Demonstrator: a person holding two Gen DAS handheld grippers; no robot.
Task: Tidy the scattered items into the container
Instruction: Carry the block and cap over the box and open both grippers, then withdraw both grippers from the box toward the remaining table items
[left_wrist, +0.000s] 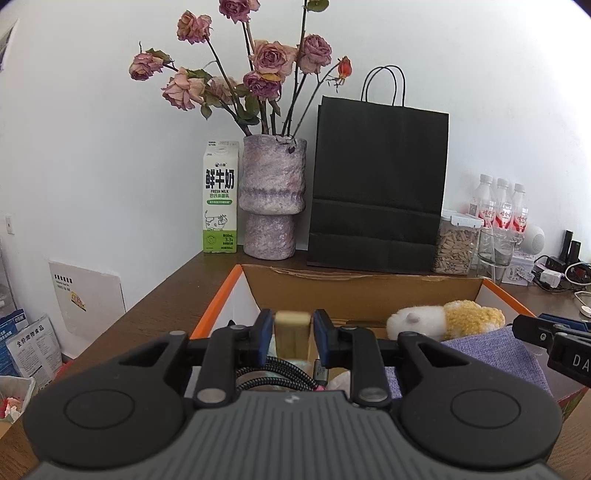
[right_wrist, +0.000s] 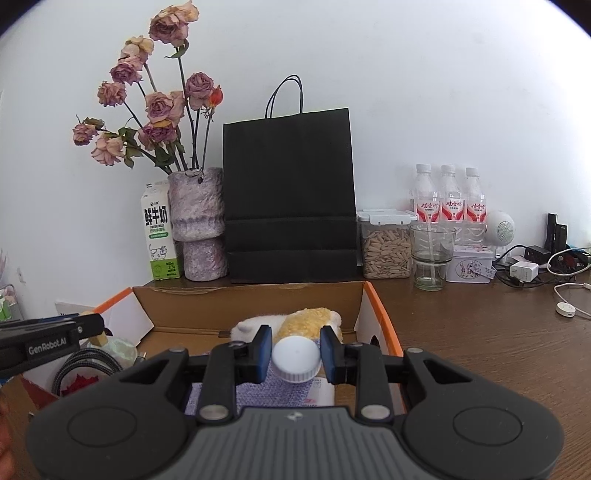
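Observation:
A tan wooden block (left_wrist: 291, 334) stands upright between the blue pads of my left gripper (left_wrist: 292, 330), with a thin gap on each side, so the jaws are open. It hangs over the left part of the orange-rimmed cardboard box (left_wrist: 218, 295). My right gripper (right_wrist: 296, 350) is shut on the white cap of a small bottle (right_wrist: 295, 360), over the same box (right_wrist: 380, 314). In the box lie a white-and-yellow plush toy (right_wrist: 303, 319), a blue-purple cloth (left_wrist: 491, 354) and a braided cable (left_wrist: 266, 373). The right gripper's fingers (left_wrist: 535, 328) show at the right edge of the left wrist view.
Behind the box on the wooden table stand a milk carton (left_wrist: 220, 199), a vase of dried roses (left_wrist: 271, 199), a black paper bag (left_wrist: 376, 184), a seed jar (right_wrist: 386, 251), a glass (right_wrist: 430, 254) and three water bottles (right_wrist: 448, 199). Chargers and cables (right_wrist: 532, 269) lie at the right.

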